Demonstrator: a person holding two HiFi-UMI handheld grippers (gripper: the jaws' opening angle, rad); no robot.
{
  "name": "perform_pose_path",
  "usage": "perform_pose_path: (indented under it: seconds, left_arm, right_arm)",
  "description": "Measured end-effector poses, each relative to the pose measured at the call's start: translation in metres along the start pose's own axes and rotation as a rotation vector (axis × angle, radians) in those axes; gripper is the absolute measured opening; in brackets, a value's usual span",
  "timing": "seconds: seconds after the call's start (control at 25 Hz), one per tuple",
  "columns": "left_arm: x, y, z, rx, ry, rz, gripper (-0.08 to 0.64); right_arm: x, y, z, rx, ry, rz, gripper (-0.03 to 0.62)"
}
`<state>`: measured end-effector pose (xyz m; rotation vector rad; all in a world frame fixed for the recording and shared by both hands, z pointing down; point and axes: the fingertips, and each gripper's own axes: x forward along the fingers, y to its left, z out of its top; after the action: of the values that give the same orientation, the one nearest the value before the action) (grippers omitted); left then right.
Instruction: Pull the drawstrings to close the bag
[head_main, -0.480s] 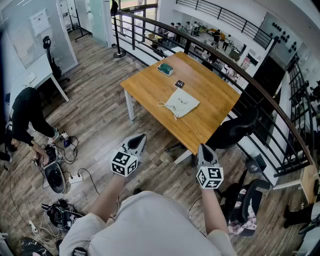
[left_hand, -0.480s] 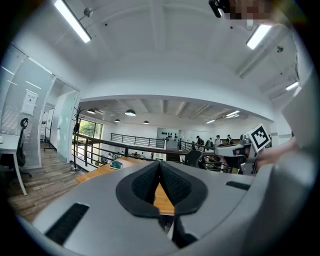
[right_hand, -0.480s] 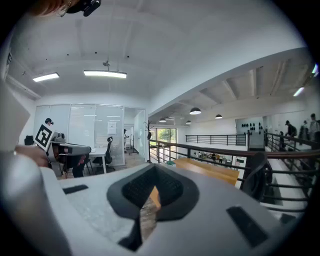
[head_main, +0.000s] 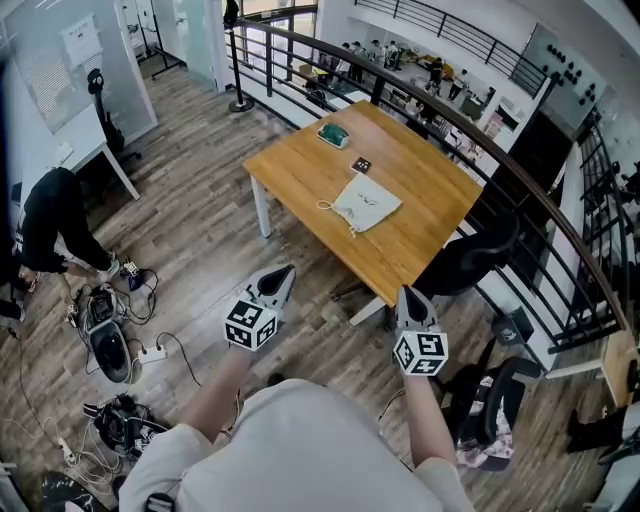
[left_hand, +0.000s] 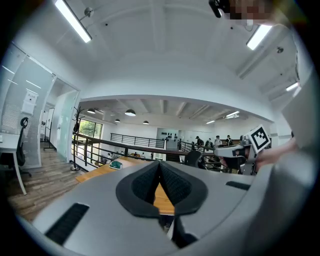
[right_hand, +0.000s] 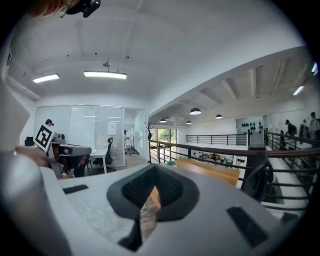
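A beige drawstring bag (head_main: 367, 203) lies flat on the wooden table (head_main: 300, 175), its cord (head_main: 330, 208) trailing off its left side. Both grippers hang in the air over the floor, well short of the table. My left gripper (head_main: 284, 272) points toward the table's near edge, and its jaws meet at the tip with nothing between them (left_hand: 160, 163). The right gripper (head_main: 405, 294) is beside the table's near corner, its jaws likewise closed and empty (right_hand: 154, 168). The table shows through the slit of the left gripper view.
A green object (head_main: 333, 134) and a small black card (head_main: 361, 165) sit on the table beyond the bag. A black office chair (head_main: 470, 262) stands at the table's near right corner. A railing (head_main: 420, 100) runs behind. A crouching person (head_main: 50, 225) and cables (head_main: 110, 340) are at left.
The head view has shifted slightly, so the table sits a touch further right. Both grippers hold the same place and stay closed.
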<state>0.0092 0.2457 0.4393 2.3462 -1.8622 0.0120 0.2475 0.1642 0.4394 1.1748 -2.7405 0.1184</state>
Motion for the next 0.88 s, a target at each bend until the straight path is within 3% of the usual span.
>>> perform_pose_path:
  seconds: [0.36,0.72,0.88]
  left_arm:
    - [-0.004,0.000,0.000,-0.007,-0.009,-0.004,-0.008]
    - [-0.006,0.004,-0.003,-0.015,-0.010,-0.018,-0.006]
    - [-0.006,0.005,-0.005,-0.030,-0.009,-0.026,0.030]
  right_arm:
    - [-0.002,0.009,-0.003,-0.006,0.002,0.031,-0.003]
    - [-0.003,0.014,-0.005,-0.016,0.015,0.009,0.017]
    - [-0.004,0.019,-0.009,-0.025,0.022,0.010,0.038]
